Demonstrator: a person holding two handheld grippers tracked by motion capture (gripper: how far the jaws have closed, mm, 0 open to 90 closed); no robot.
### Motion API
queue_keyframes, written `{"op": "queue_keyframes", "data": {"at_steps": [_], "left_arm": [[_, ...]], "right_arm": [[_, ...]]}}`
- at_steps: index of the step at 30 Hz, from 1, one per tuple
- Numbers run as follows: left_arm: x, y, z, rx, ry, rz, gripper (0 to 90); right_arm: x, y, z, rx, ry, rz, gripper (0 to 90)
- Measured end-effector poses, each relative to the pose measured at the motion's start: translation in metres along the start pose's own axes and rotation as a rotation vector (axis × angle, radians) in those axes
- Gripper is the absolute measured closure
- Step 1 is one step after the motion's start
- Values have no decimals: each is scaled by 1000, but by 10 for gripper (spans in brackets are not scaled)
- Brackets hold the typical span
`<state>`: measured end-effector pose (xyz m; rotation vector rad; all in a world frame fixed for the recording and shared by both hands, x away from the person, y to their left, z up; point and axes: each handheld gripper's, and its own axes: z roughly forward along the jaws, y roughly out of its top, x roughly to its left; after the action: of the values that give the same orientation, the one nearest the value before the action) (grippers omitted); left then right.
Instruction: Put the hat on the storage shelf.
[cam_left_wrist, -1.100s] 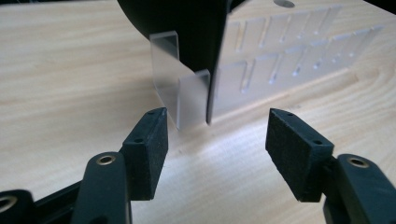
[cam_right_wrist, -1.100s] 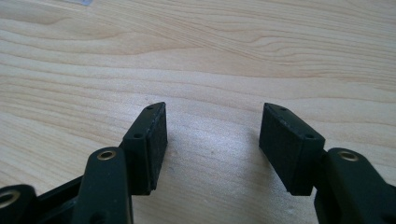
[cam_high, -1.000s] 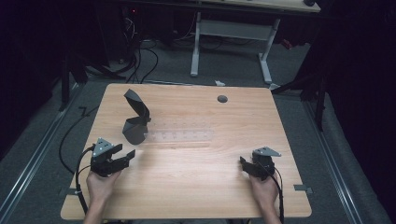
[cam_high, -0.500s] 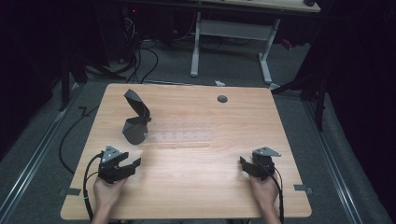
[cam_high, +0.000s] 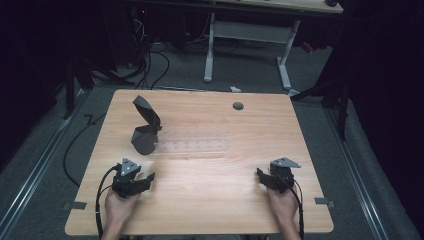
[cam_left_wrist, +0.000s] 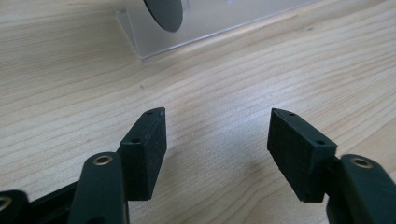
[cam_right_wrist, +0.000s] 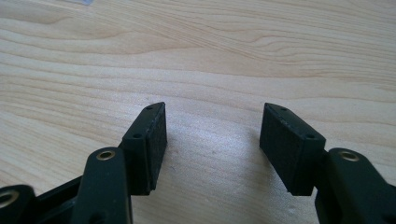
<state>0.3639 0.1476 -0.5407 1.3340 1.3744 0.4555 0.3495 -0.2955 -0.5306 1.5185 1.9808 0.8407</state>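
Observation:
My left gripper (cam_high: 146, 181) rests low at the table's near left, open, with nothing between its jaws. In the left gripper view its black pads (cam_left_wrist: 148, 148) stand wide apart over bare wood. My right gripper (cam_high: 261, 178) sits at the near right, also open and holding nothing, and its pads (cam_right_wrist: 150, 145) frame bare wood grain. A dark grey folded piece (cam_high: 145, 131) with a raised flap stands at the table's left middle. A clear plastic strip (cam_high: 192, 146) with a row of holes lies beside it. Its clear end (cam_left_wrist: 196, 21) and a dark round shape (cam_left_wrist: 164, 11) lie ahead of the left jaws.
The wooden table (cam_high: 215, 210) has a small round dark grommet (cam_high: 238, 106) near its far edge. Cables trail off the table's left side onto the floor (cam_high: 75, 145). A white desk frame (cam_high: 250, 35) stands beyond the far edge.
My left gripper has come down toward the table's near edge and a little to the right. The right gripper has stayed where it was.

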Motion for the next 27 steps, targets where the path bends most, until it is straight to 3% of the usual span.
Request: {"op": "queue_keyframes", "data": {"at_steps": [3, 7, 13, 17, 27], "left_arm": [[1, -2, 2, -4, 15, 26, 378], [3, -3, 2, -13, 24, 17, 377], [3, -5, 4, -3, 37, 40, 372], [4, -4, 4, 5, 34, 18, 348], [4, -4, 4, 10, 33, 19, 312]], "right_arm": [[0, 0, 0, 0, 0, 0, 415], [0, 0, 0, 0, 0, -1, 415], [0, 0, 0, 0, 0, 0, 415], [0, 0, 0, 0, 1, 1, 415], [0, 0, 0, 0, -2, 0, 413]]}}
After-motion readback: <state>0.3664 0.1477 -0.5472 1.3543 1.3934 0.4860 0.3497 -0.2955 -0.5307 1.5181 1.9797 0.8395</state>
